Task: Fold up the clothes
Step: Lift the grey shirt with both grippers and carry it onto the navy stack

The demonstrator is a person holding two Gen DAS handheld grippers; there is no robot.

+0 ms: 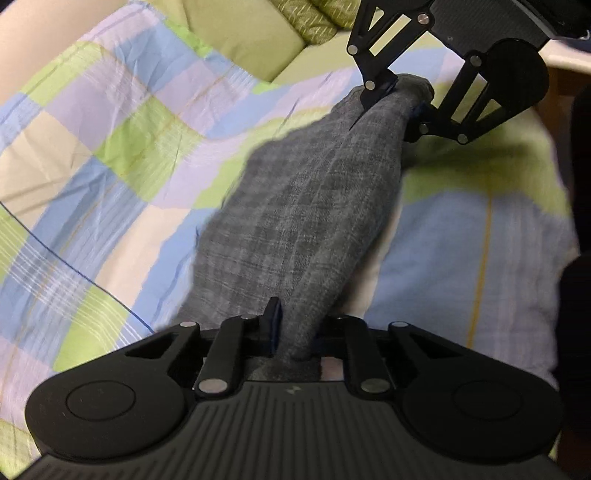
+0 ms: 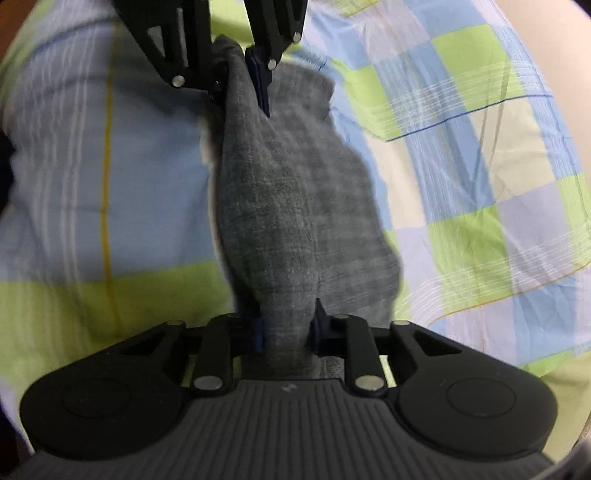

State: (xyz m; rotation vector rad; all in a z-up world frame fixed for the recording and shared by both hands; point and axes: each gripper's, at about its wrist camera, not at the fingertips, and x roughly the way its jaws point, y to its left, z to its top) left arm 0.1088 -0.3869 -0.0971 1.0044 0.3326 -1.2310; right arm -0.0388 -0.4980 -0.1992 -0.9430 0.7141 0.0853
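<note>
A grey checked garment (image 1: 303, 221) hangs stretched between my two grippers above the bed. My left gripper (image 1: 295, 328) is shut on one end of it, the cloth bunched between the jaws. My right gripper (image 1: 399, 99) shows at the top right of the left wrist view, shut on the far end. In the right wrist view the same garment (image 2: 295, 206) runs from my right gripper (image 2: 288, 328) up to the left gripper (image 2: 240, 81), both shut on it. The cloth sags to one side in the middle and is blurred.
A bedsheet in blue, green, lilac and cream checks (image 1: 110, 155) lies under the garment, also in the right wrist view (image 2: 480, 166). A green pillow (image 1: 240, 33) sits at the far end. A pale wall or headboard (image 1: 22, 33) borders the bed.
</note>
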